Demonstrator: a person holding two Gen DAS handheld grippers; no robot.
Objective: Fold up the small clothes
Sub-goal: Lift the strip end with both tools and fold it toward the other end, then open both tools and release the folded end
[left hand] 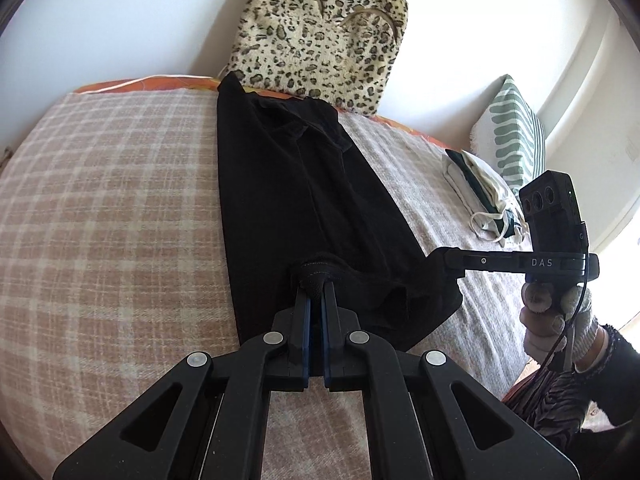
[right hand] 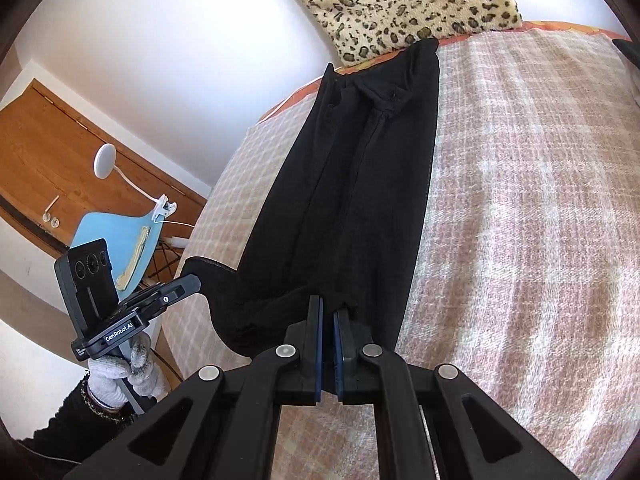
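On plaid woolly blanket (left hand: 100, 200): long black garment (left hand: 280, 200), possibly trousers.

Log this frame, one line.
left gripper: shut on black garment | right gripper: shut on same | lies lengthwise on plaid blanket

Matt black knit garment (left hand: 288, 200) lies on a coarse woven checked blanket (left hand: 112, 208). Fuzzy leopard-print plush cushion (left hand: 320, 28) stands at the bed's far edge. Left gripper (left hand: 316, 292) and right gripper (right hand: 328, 308) are matt black plastic with shiny metal rivets; the door (right hand: 52, 160) is varnished wood.
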